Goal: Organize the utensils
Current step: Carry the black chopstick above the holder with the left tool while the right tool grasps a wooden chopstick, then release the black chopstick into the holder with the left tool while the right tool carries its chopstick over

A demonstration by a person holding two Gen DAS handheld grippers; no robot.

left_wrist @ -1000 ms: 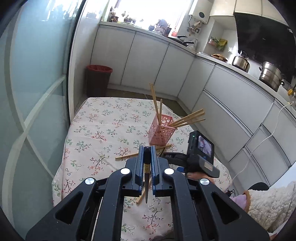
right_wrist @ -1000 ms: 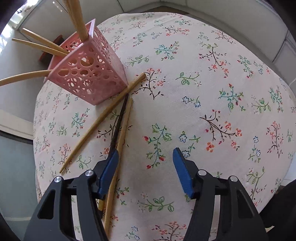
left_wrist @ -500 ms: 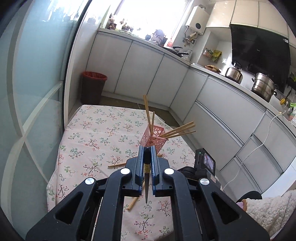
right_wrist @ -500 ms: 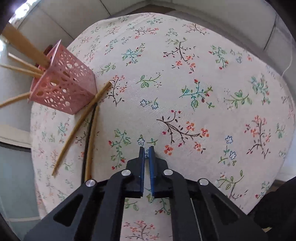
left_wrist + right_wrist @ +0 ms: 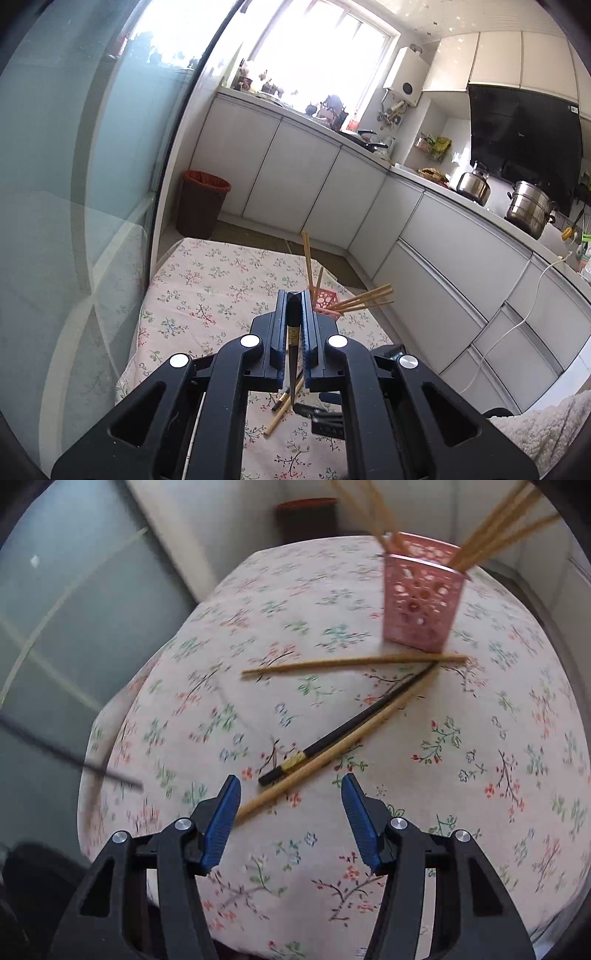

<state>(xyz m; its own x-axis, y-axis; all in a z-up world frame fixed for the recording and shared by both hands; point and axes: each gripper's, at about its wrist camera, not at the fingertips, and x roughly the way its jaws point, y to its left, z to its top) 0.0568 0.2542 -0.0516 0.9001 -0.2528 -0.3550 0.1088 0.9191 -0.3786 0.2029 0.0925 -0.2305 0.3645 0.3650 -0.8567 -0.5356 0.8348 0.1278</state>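
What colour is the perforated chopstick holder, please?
Pink; the chopstick holder shows best in the right wrist view.

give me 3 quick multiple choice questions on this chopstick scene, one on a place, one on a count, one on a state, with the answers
1. Where does the pink holder stand?
A. on the floral tablecloth
B. on the kitchen counter
C. on the floor

2. How many chopsticks lie loose on the tablecloth?
A. one
B. three
C. six

3. What is the left gripper doing?
A. open, empty
B. shut on a black chopstick
C. shut on the holder

Answers:
1 A, its base sits on the cloth.
2 B, two wooden ones and a black one.
3 B, the black chopstick is pinched between its pads.
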